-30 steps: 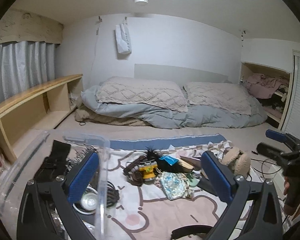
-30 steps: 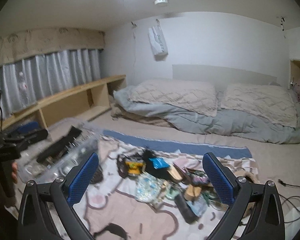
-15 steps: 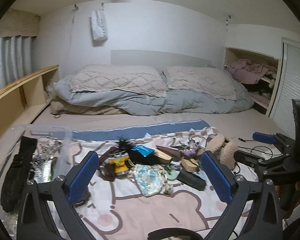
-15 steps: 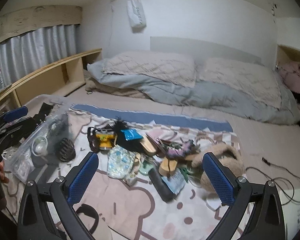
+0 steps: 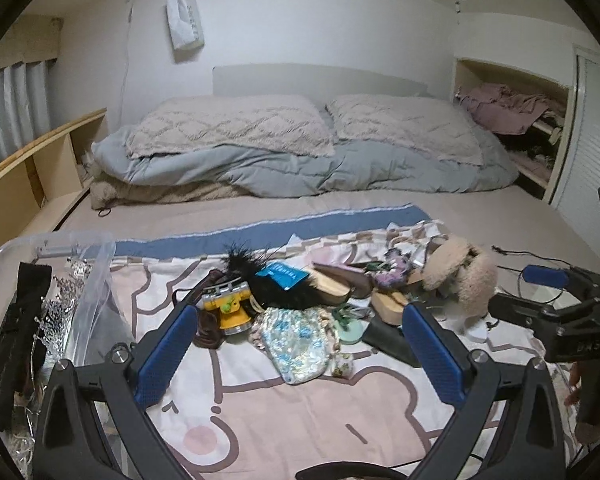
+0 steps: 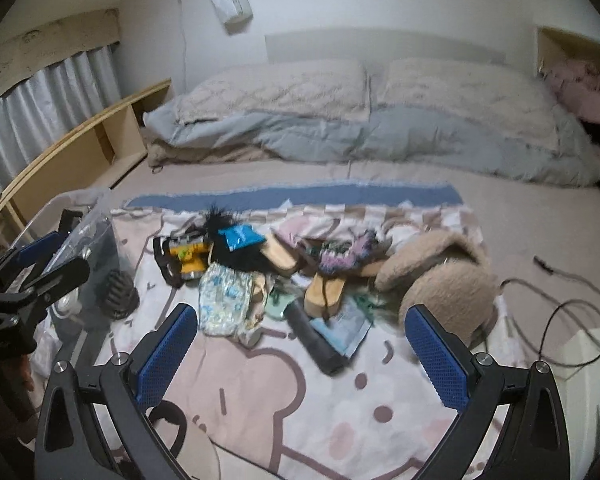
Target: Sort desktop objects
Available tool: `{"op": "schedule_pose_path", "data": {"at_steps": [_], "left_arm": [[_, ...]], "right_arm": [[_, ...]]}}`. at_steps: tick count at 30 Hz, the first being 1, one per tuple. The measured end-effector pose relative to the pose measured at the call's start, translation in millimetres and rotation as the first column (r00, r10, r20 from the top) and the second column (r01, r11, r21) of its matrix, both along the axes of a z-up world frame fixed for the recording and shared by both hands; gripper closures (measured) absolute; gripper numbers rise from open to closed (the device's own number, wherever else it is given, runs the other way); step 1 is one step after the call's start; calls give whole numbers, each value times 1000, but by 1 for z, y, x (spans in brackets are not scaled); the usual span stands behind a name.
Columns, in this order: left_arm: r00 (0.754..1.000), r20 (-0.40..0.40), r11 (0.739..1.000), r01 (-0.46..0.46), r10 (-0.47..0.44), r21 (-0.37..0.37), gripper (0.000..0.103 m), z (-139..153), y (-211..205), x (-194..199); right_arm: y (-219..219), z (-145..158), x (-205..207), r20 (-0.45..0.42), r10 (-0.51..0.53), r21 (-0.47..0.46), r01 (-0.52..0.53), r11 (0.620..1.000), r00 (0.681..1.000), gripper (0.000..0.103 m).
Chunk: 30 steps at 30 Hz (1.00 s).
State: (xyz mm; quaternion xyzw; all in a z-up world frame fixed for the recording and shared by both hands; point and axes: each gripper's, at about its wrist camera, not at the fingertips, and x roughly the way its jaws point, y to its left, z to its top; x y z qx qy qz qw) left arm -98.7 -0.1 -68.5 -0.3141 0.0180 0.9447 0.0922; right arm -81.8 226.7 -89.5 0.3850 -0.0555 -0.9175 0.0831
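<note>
Change: both our views have swung down and away from the ceiling over the last second; the heap now sits centred ahead of us, so we judge we are lining up for a first pick.
Left gripper (image 5: 296,350): released, blue pads wide apart, nothing between them, hovering over the near edge of the pink cartoon-print blanket (image 5: 300,420).
Right gripper (image 6: 300,344): likewise spread and empty, above the same blanket.
Task's things: a jumbled pile mid-blanket, with the yellow toy camera (image 5: 228,312) at its left, the pale floral fabric pouch (image 5: 296,344) nearest us, the black cylinder (image 6: 314,340) near right, and the beige fluffy slipper (image 6: 444,280) at far right.
Clear plastic bin (image 5: 96,280): at left, just beside the pile, already holding dark items.
Sorting: the pile looks untouched.
</note>
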Motion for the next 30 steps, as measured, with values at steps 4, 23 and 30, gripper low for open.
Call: {"op": "schedule_pose_path", "data": {"at_steps": [4, 23, 30], "left_arm": [[999, 27, 1000, -23, 23, -21, 0, -13, -5, -10], [992, 108, 996, -66, 73, -66, 0, -42, -17, -37], [985, 158, 997, -58, 67, -60, 0, -58, -27, -43]], "right_arm": [[-10, -20, -13, 66, 32, -32, -30, 999, 997, 0], [-78, -118, -78, 424, 117, -114, -75, 991, 898, 9], [-89, -139, -100, 457, 102, -132, -45, 990, 883, 35]]}}
